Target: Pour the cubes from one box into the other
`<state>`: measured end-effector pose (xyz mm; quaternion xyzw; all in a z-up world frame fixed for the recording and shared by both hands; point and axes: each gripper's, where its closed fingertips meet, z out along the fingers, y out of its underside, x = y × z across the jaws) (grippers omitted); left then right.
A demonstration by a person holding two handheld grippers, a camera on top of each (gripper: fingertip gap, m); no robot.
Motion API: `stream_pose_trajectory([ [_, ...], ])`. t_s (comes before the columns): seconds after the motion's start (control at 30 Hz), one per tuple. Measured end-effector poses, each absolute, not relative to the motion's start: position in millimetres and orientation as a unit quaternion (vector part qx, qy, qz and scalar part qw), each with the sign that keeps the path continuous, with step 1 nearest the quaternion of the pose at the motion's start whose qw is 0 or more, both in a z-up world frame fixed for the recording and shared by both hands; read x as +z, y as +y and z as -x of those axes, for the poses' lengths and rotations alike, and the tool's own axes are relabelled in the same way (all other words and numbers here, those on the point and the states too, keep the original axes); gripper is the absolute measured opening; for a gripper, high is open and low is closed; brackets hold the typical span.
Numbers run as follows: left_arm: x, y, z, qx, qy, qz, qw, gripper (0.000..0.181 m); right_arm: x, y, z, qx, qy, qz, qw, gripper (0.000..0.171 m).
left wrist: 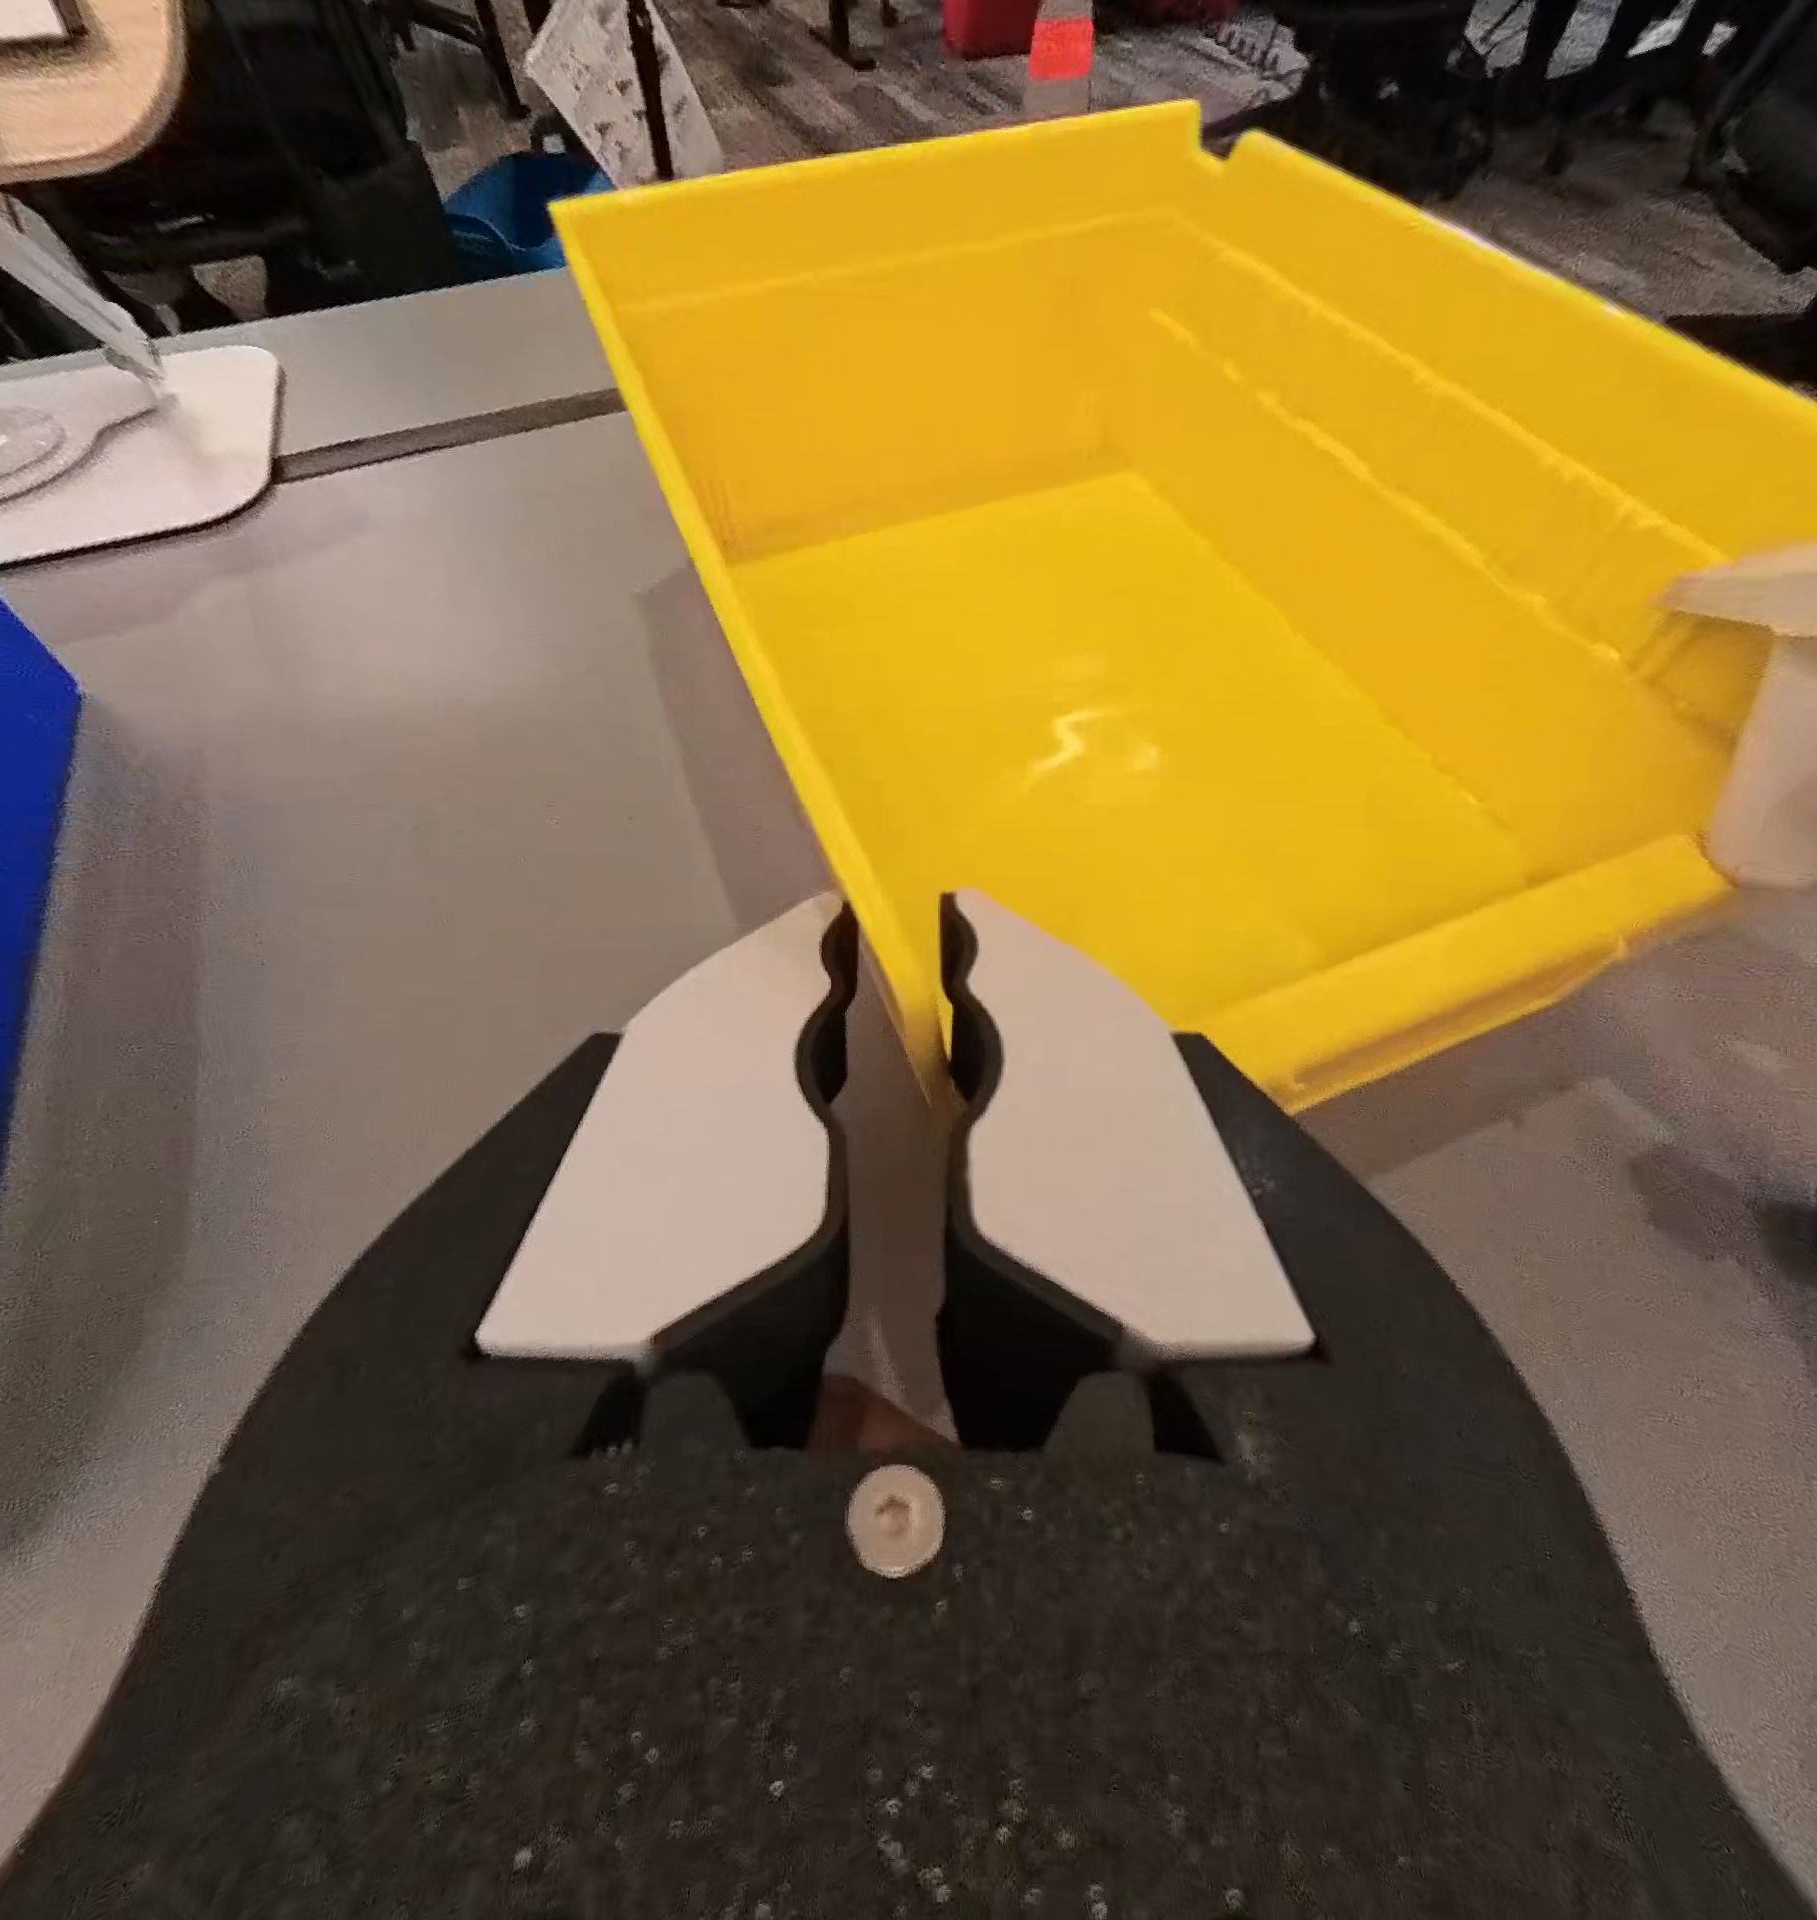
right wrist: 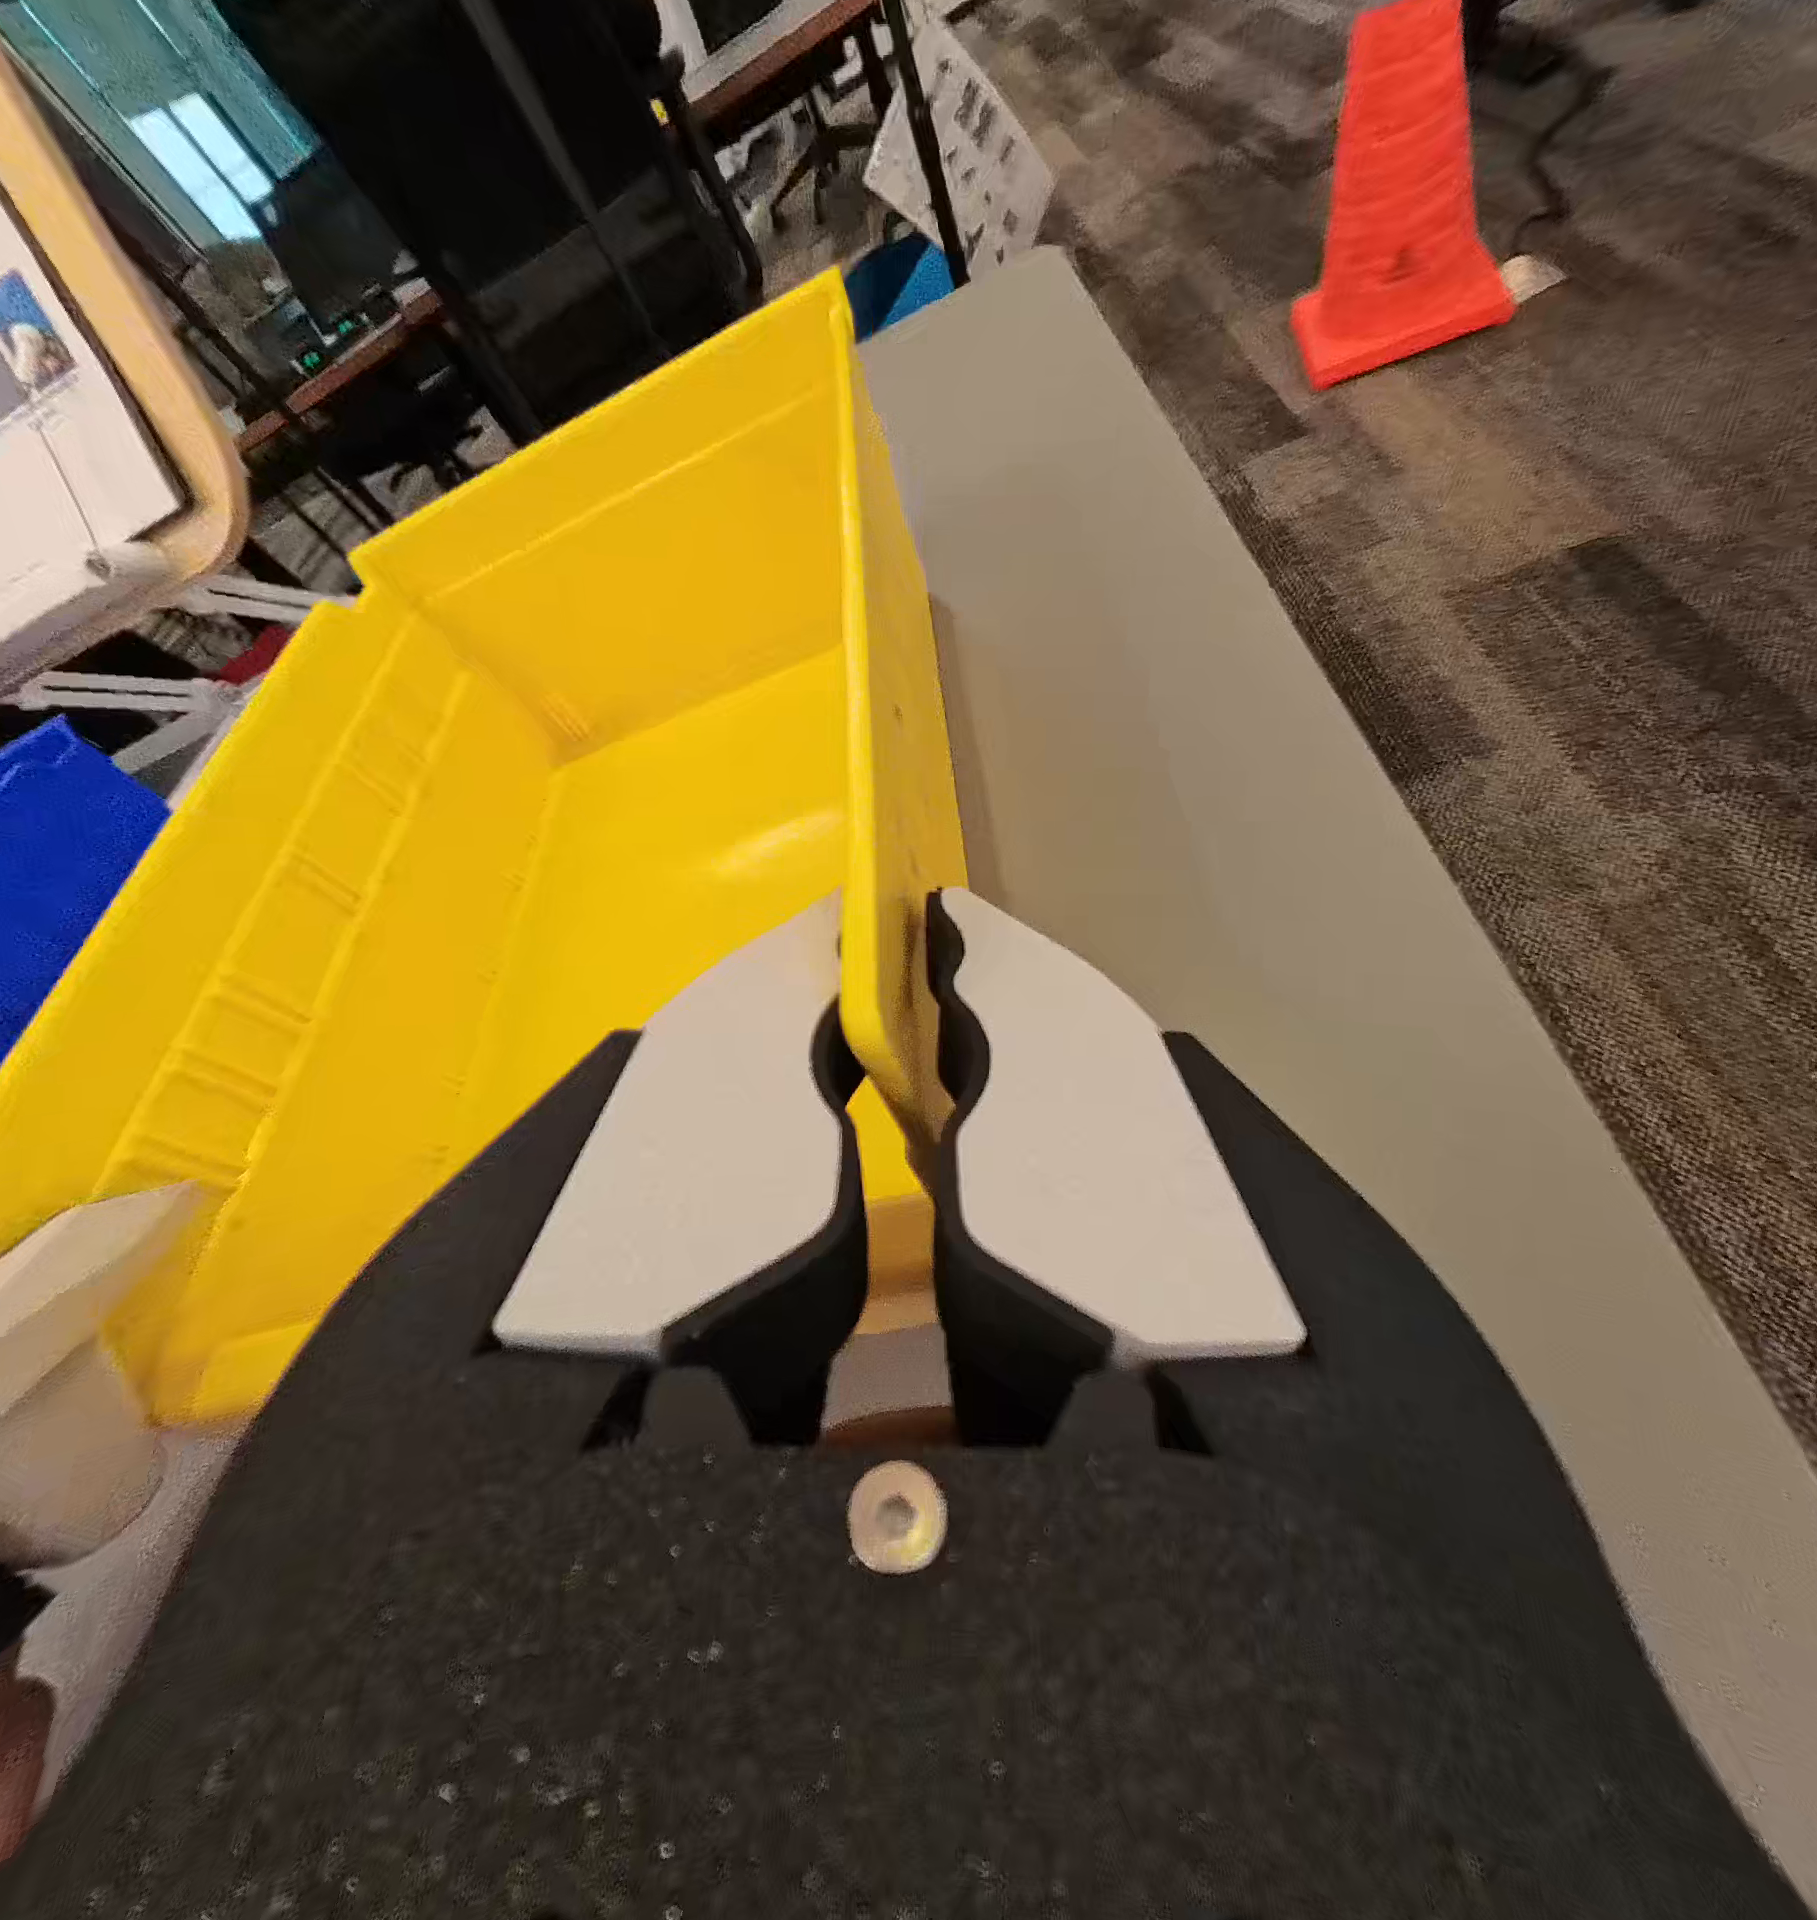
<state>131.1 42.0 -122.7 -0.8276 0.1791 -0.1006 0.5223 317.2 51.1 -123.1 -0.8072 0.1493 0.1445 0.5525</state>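
Grey table [left wrist: 384, 790] in a carpeted room, orange cone [right wrist: 1403, 208] on the floor beyond. Yellow box [left wrist: 1143, 707] — glossy plastic, ribbed side wall, no cubes visible inside — raised and tilted above the tabletop. Left gripper [left wrist: 893, 914] clenched on the near-left wall edge, one finger inside, one outside; right gripper [right wrist: 888, 914] clamped likewise on the opposite side wall. Blue box [right wrist: 31, 883] just beyond the yellow one — on the left.
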Motion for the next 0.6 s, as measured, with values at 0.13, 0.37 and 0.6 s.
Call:
stream_pose_trajectory([
  [0.13, -97, 22, -109, -0.165, 0.199, 0.826, 0.501, 0.038, -111, 39, -326, 0.114, 0.151, 0.805, 0.562, 0.023],
  [0.37, -18, 5, 89, -0.118, 0.163, 0.787, 0.583, 0.04, 0, 1, -292, 0.001, 0.061, 0.729, 0.682, 0.043],
  [0.6, -69, 15, 285, 0.019, 0.056, 0.824, 0.563, 0.053, 18, 9, -44, 0.191, -0.108, 0.714, 0.665, 0.053],
])
